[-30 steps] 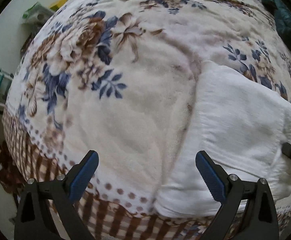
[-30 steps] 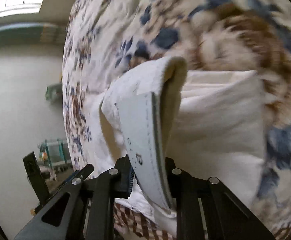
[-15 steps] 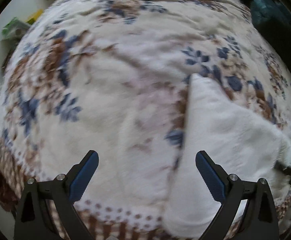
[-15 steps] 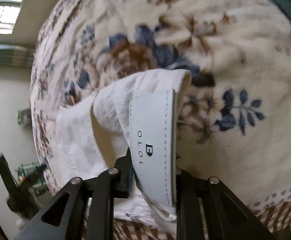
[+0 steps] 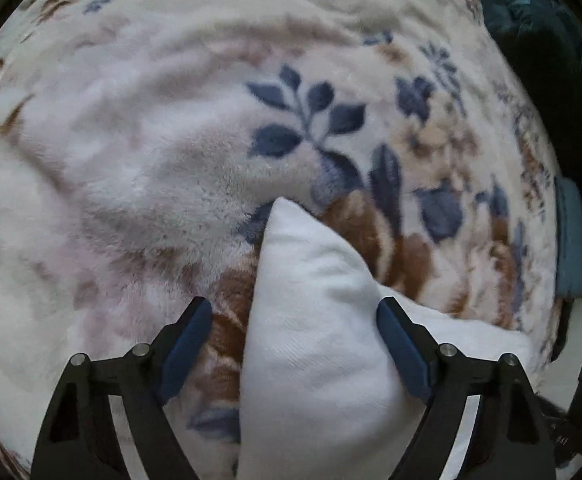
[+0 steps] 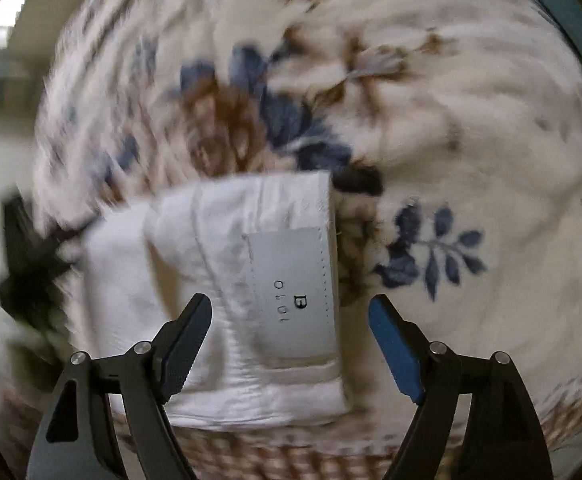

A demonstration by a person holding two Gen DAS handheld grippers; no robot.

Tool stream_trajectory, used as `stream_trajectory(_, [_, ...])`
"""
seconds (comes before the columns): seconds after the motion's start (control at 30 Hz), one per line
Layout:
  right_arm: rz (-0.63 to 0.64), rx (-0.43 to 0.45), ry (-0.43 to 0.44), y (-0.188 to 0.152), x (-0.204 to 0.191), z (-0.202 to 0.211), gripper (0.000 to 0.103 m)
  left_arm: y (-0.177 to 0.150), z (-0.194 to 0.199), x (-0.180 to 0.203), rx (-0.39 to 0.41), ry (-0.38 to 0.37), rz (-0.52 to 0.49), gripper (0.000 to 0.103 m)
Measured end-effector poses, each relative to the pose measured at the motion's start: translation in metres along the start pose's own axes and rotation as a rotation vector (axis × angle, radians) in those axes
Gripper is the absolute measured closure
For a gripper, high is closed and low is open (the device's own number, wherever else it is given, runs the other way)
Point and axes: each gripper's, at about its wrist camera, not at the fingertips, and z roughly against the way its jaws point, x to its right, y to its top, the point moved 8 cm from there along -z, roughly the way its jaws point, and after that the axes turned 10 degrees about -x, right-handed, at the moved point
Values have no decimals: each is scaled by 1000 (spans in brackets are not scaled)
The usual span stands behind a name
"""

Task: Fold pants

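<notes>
In the left wrist view we see the left gripper (image 5: 293, 344) with its blue-padded fingers (image 5: 185, 350) spread wide and gripping nothing. Between them lies a pointed corner of the white pants (image 5: 311, 340). The cloth sits nearer the finger at four o'clock, which looks to be touching or just overlapping its edge, and it stays apart from the finger at eight o'clock. The corner's tip points toward twelve o'clock, and the rest of the fabric runs out past the frame at six and toward four o'clock.

In the right wrist view the right gripper (image 6: 291, 344) is likewise spread, with nothing clamped. The folded pants (image 6: 227, 280) lie on the blanket between the fingers (image 6: 395, 352), reaching under the one at eight o'clock and lying clear of the one at four. A grey label (image 6: 295, 292) printed with letters faces up on the top layer.

Around both, the floral blanket (image 5: 171, 140) fills the views. A teal fabric mass (image 5: 531, 12) sits at one o'clock in the left view.
</notes>
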Motion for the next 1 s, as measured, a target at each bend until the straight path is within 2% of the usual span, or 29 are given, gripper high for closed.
stream_trajectory(0.03, [41, -53, -37, 0, -5, -16, 20, -1, -2, 0, 6, 0, -10, 14])
stream_trajectory(0.07, [58, -96, -75, 1, -5, -30, 18, -1, -6, 2, 4, -8, -24, 7])
stream_trajectory(0.1, [63, -106, -87, 1, -5, -36, 14, -2, -11, 4, -10, -12, -38, 0])
stream_trajectory(0.13, [72, -112, -105, 5, -5, -43, 7, -1, -13, 5, -19, -6, -47, 0])
stream_trajectory(0.2, [73, -130, -106, 11, -3, -53, 0, 1, -18, 9, -41, 27, -38, 0])
stream_trajectory(0.33, [8, -198, -26, 21, 8, -66, 0, 9, -25, 10, -73, 83, 28, 0])
stream_trajectory(0.4, [6, -225, -27, 23, 9, -67, 0, 11, -29, 11, -111, 114, 35, 0])
stream_trajectory(0.47, [-15, -267, -31, 26, 11, -69, 0, 13, -27, 12, -143, 101, 50, 0])
stream_trajectory(0.53, [-23, -278, -45, 27, 11, -66, 0, 16, -18, 14, -112, 40, 72, 1])
stream_trajectory(0.57, [-18, -253, -52, 26, 10, -60, 2, 15, -11, 13, -93, 13, 81, 9])
stream_trajectory(0.6, [-10, -227, -53, 26, 5, -55, 7, 13, -4, 12, -71, -7, 80, 27])
stream_trajectory(0.63, [5, -190, -41, 24, 2, -47, 24, 11, 1, 9, -58, -10, 78, 36])
stream_trajectory(0.67, [9, -150, -14, 22, -1, -38, 38, 8, 7, 8, -45, -27, 68, 56])
stream_trajectory(0.7, [-1, -120, 4, 20, -1, -31, 42, 6, 12, 7, -31, -38, 62, 63])
stream_trajectory(0.73, [-20, -79, 40, 18, 1, -24, 49, 3, 15, 5, -20, -58, 64, 65])
stream_trajectory(0.8, [-44, -36, 70, 16, 7, -19, 56, 1, 21, 6, 4, -81, 67, 71])
stream_trajectory(0.83, [-60, -11, 64, 16, 11, -17, 66, -1, 22, 2, 10, -92, 77, 72])
stream_trajectory(0.93, [-139, -7, 100, 14, 32, -15, 65, 6, 7, -19, -11, -193, 186, 73])
stream_trajectory(1.0, [-132, -12, 72, 12, 31, -19, 64, 11, 2, -28, -31, -257, 266, 71])
